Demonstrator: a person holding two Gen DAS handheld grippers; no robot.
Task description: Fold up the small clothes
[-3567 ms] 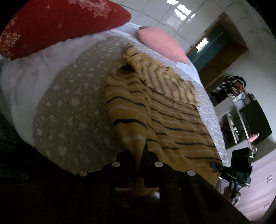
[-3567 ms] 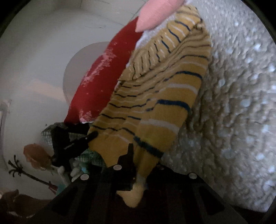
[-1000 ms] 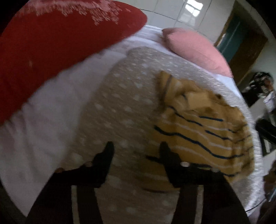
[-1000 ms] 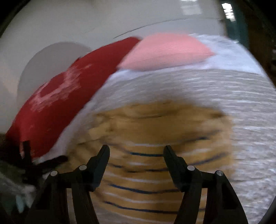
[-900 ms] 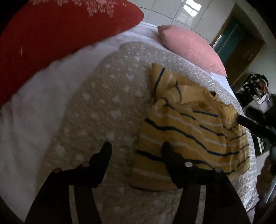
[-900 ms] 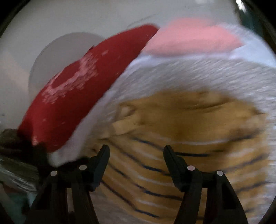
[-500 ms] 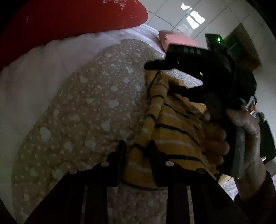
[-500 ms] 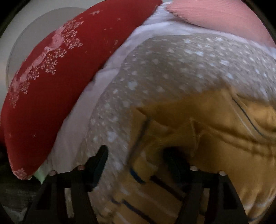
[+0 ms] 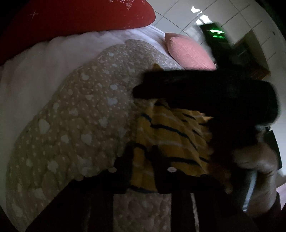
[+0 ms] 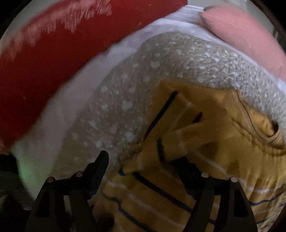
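Note:
A yellow top with dark and white stripes [image 9: 171, 132] lies folded and bunched on a beige quilt. My left gripper [image 9: 142, 158] sits at the top's near edge. Its jaws are closing and stand narrow, with striped cloth pinched between them. My right gripper [image 10: 142, 160] hovers close over the top's [image 10: 205, 125] folded sleeve corner. Its jaws are opening and stand wide: one finger is over the quilt, the other over the cloth, and neither pad presses anything. In the left wrist view its black housing [image 9: 214, 92] covers the top's far part, with a person's hand [image 9: 255, 158] behind it.
The beige quilt with white hearts [image 9: 80, 116] covers the bed over a white sheet [image 9: 44, 62]. A red pillow [image 9: 71, 16] lies at the far left and a pink pillow [image 9: 189, 51] at the far edge. Tiled floor and dark furniture show beyond the bed.
My left jaws have narrowed from wide apart onto the top's near edge. The right gripper has swung in and come down over the top's sleeve corner, and now blocks much of the left view.

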